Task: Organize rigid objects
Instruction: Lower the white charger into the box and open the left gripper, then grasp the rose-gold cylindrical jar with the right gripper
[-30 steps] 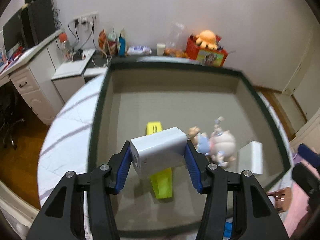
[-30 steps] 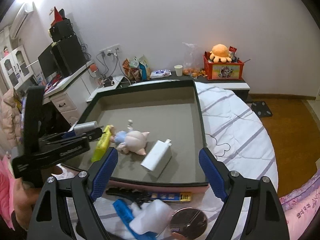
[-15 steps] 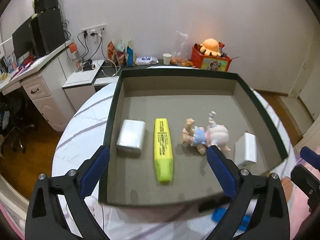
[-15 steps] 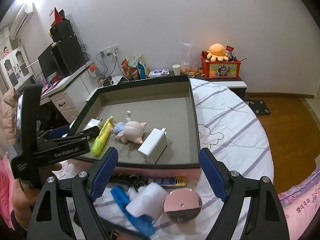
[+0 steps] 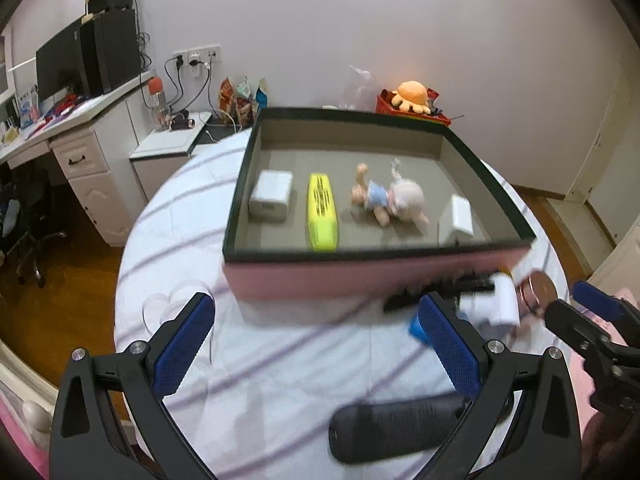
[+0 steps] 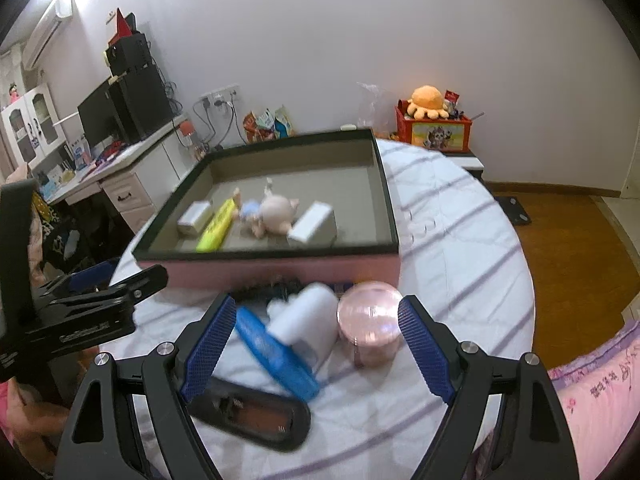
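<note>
The right gripper [image 6: 316,348] is nearer the leftover things, its jaws released. The blue comb [image 6: 276,356] lies slanted between them. The left gripper [image 5: 316,344] jaws are released too.

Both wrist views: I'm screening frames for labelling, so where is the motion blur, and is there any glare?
Left wrist view: the pink-sided open box has a smeared front edge and the small doll figure is soft, while the open left gripper is sharp. Right wrist view: the white cylindrical bottle and blue plastic handle are streaked, a bright flare sits at top left, and the open right gripper is crisp.
</note>
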A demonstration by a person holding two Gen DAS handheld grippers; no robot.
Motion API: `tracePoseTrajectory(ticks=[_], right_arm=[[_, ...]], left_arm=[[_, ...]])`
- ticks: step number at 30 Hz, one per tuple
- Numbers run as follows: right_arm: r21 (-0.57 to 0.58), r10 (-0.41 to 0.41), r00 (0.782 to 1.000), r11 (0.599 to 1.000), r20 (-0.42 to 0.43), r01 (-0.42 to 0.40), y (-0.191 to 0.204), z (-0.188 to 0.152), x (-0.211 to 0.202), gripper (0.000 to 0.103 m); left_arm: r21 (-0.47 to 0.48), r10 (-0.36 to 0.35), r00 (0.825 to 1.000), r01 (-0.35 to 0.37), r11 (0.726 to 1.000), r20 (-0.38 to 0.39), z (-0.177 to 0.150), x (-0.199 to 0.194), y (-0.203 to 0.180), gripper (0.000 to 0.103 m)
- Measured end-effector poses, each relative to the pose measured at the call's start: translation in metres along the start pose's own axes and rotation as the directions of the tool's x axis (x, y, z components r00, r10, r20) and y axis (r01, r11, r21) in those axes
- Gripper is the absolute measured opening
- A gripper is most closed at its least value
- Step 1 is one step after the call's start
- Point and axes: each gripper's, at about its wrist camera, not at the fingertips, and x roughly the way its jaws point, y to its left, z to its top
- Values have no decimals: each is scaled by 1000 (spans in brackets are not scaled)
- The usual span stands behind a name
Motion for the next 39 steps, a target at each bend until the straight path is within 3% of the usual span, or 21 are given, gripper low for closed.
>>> tracePoseTrajectory(ticks=[10, 33, 35, 39], right_arm=[[-4, -40, 998, 999, -48, 40, -2, -25, 10, 84], [11, -153, 986, 988, -59, 154, -38, -19, 42, 84], [13, -144, 988, 989, -63, 145, -39, -19, 45, 81], [11, -115, 990, 993, -76, 116, -37, -19, 53, 56]], left_arm=[[-24, -14, 1000, 14, 1000, -28, -32, -3, 6, 103], [-1, -4, 999, 4, 1000, -35, -32, 7, -7, 103], [1, -3, 999, 3, 1000, -41, -32, 9, -8, 103], [3, -1, 999, 1, 1000, -45, -32, 11, -9, 103]])
